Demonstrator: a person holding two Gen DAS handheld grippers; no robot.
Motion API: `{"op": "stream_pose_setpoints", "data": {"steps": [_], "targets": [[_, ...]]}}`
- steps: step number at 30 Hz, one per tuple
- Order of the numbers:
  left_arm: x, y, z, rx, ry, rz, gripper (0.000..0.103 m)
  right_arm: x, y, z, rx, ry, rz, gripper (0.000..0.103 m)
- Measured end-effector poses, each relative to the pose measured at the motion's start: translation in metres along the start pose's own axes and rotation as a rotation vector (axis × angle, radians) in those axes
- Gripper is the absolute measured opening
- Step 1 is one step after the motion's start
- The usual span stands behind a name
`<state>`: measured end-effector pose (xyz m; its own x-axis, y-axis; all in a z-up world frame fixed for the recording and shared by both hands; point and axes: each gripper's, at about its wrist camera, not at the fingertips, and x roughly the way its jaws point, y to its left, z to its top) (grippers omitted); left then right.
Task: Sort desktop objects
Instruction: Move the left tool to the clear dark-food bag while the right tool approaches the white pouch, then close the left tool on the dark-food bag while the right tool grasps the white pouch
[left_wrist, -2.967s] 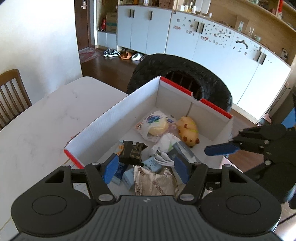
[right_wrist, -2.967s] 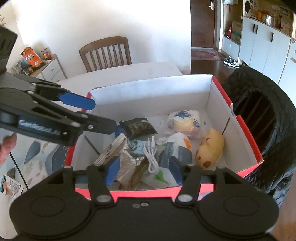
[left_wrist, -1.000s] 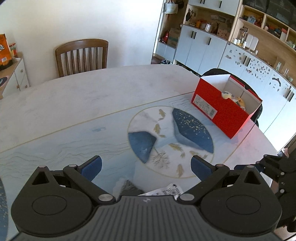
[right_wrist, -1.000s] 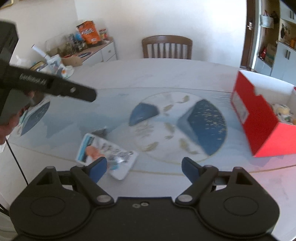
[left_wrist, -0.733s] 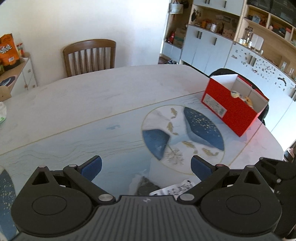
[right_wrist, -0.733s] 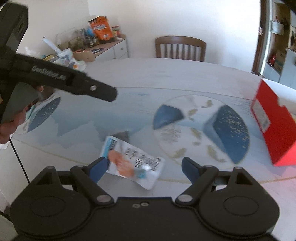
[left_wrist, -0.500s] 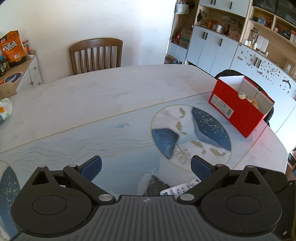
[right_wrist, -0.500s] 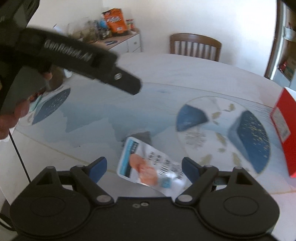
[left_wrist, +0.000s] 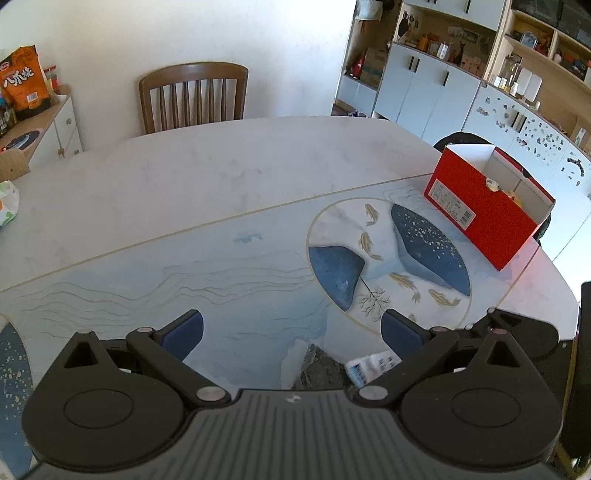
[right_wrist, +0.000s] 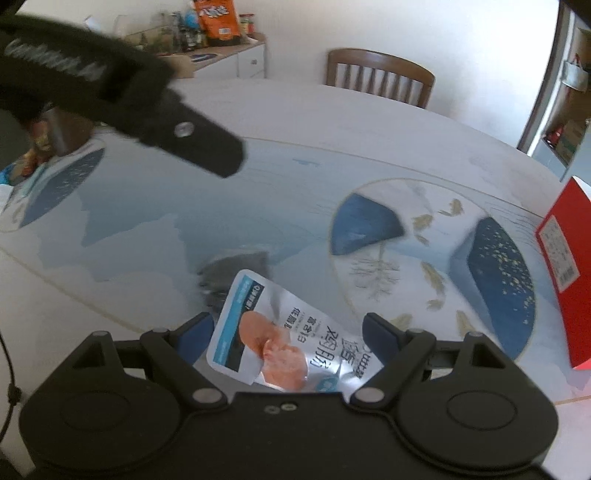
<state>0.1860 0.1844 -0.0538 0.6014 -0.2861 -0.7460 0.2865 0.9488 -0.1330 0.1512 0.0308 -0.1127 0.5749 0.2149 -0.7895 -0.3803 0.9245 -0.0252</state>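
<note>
A silver snack packet (right_wrist: 280, 339) with a pink picture and blue edge lies flat on the table's blue-patterned mat. My right gripper (right_wrist: 288, 332) stands open with its blue pads to either side of the packet, not pressing on it. In the left wrist view only a corner of the packet (left_wrist: 373, 365) shows, beside a dark patch. My left gripper (left_wrist: 291, 330) is open above the mat with nothing between its pads; its finger (right_wrist: 199, 144) crosses the upper left of the right wrist view. The red box (left_wrist: 480, 218) of sorted items stands at the table's right end.
A wooden chair (left_wrist: 194, 96) stands at the far side of the white table (left_wrist: 184, 177). A sideboard (right_wrist: 225, 55) with an orange bag and bottles is at the left. A black chair (left_wrist: 461, 140) sits behind the box, white cabinets (left_wrist: 424, 92) beyond.
Both grippers left the box and swung back over the mat. In the last second the right gripper dropped toward the packet, which now lies between its pads. The left drifted slightly.
</note>
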Motion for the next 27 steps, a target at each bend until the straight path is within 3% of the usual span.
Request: {"op": "stream_pose_setpoints", "data": {"steps": [11,27], "targets": [[0.015,0.002,-0.007,0.017,0.041,-0.002,0.103,0.009,-0.048,-0.007,0.056,0.022,-0.094,0.087],[0.046,-0.022,-0.031,0.184,0.115,-0.025,0.103,0.015,-0.112,-0.019,0.097,0.080,-0.174,0.087]]}}
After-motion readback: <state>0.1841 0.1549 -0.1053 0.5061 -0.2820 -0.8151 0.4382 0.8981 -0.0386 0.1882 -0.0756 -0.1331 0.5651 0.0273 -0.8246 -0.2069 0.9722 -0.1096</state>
